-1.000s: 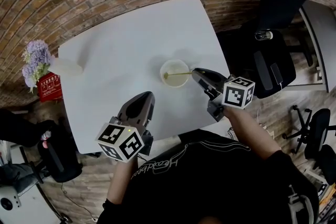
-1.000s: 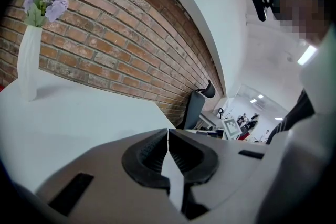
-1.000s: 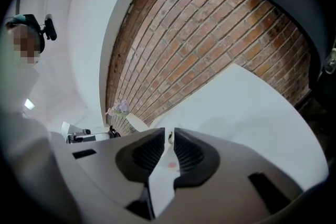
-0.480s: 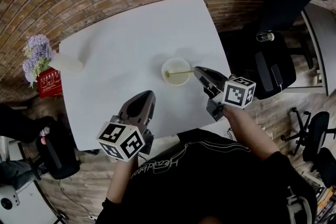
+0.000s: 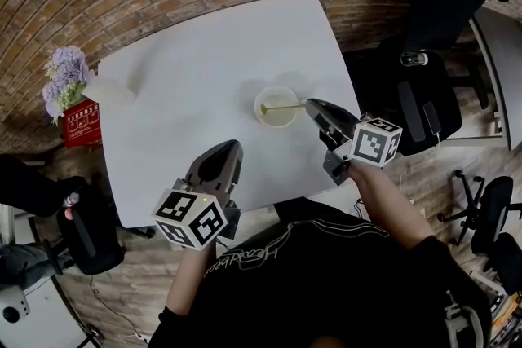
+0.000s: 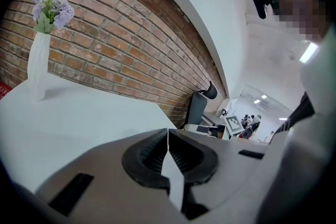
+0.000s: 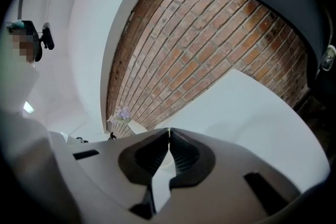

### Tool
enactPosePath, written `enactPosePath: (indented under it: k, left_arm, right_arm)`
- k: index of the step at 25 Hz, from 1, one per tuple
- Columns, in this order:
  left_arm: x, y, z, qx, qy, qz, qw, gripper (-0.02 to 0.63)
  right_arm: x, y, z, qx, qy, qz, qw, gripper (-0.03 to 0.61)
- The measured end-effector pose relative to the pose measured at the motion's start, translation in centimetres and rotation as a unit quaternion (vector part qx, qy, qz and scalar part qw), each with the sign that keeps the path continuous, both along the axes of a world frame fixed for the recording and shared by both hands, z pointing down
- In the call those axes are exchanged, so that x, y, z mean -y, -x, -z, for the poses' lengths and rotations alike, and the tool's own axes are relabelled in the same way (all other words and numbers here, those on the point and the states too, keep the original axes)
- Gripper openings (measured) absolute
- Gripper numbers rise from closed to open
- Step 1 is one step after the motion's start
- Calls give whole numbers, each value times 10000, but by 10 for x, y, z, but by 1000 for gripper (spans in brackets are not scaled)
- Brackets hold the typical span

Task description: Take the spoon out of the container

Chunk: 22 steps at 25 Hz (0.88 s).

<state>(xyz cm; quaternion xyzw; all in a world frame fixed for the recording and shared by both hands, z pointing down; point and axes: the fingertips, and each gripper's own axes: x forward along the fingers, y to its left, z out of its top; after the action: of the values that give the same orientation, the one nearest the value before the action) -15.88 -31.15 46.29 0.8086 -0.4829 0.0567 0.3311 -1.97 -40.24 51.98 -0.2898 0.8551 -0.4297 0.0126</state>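
Little writing could be read. A red box (image 5: 80, 126) beside the table's left corner carried pale lettering that was too small to make out. Pale script ran across the chest of the person's black shirt (image 5: 253, 255), upside down in the head view and not clearly legible. Each gripper bore a cube with black-and-white square markers rather than words.

The spoon (image 5: 283, 107) was thin and a pale yellow-green. Its bowl end sat inside the container (image 5: 277, 123) and its straight handle lay across the right rim, pointing toward the right gripper (image 5: 310, 103). The container was a small, round, open cup of a cream colour. It stood upright on the white table (image 5: 188, 69), right of the middle.

The right gripper's jaws were pressed together on the outer end of the spoon's handle. In the right gripper view, only a thin greenish sliver showed at the seam of its tips (image 7: 169, 131). The left gripper (image 5: 232, 145) hung over the table's near edge, well apart from the container, and the left gripper view showed its jaws closed with nothing between them (image 6: 168, 131).

A white vase (image 5: 106, 91) of purple flowers (image 5: 64, 77) stood at the table's far left corner. A black office chair (image 5: 424, 85) stood to the table's right.
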Motion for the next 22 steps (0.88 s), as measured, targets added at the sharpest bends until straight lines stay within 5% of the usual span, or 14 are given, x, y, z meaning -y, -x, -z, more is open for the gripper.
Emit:
enactPosePath:
  k: [13, 22]
  left_arm:
    - [-29, -1, 28, 40, -300, 142, 9994, 8]
    - [-53, -6, 63, 69, -717, 142, 9973, 8]
  right_arm:
    - [-24, -13, 75, 346, -720, -98, 9968, 0]
    - [-67, -13, 139, 185, -1711, 119, 9850, 0]
